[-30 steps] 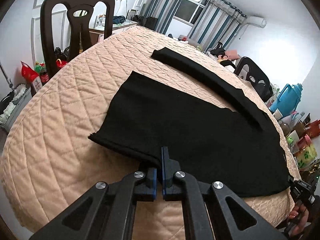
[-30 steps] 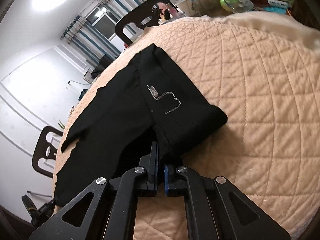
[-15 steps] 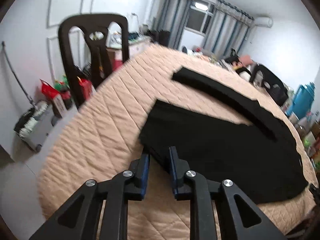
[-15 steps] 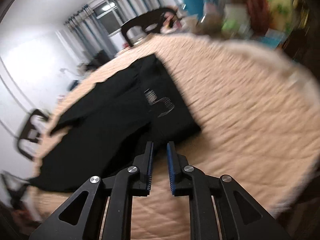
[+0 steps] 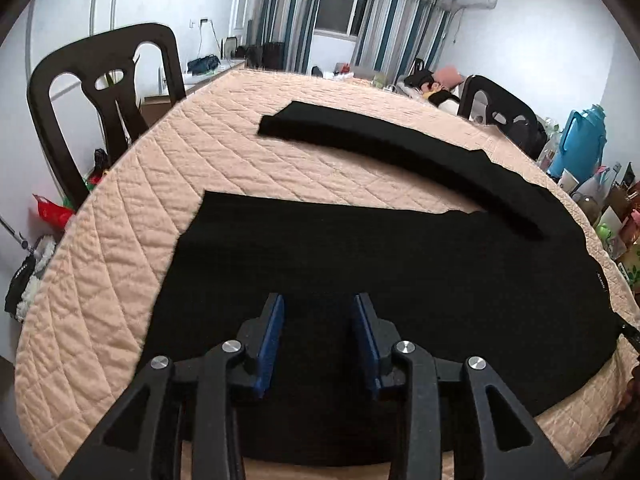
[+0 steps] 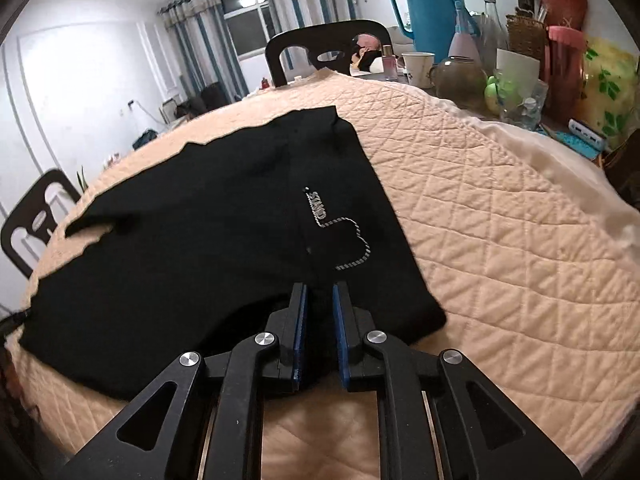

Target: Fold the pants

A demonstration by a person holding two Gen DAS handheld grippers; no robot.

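black pants (image 5: 360,264) lie flat mid-frame on the quilted table (image 5: 120,264); left gripper (image 5: 320,332) just opened, right gripper (image 6: 320,320) slightly apart, both holding nothing.

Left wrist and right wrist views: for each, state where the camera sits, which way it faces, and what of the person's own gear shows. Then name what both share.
Left wrist view: on the left gripper, looking down-forward over the black pants toward the window; open jaws show.
Right wrist view: on the right gripper, facing the pants' waist end and stitched logo; slightly parted jaws show.
Shared: pants, quilted cover, blue thermos.
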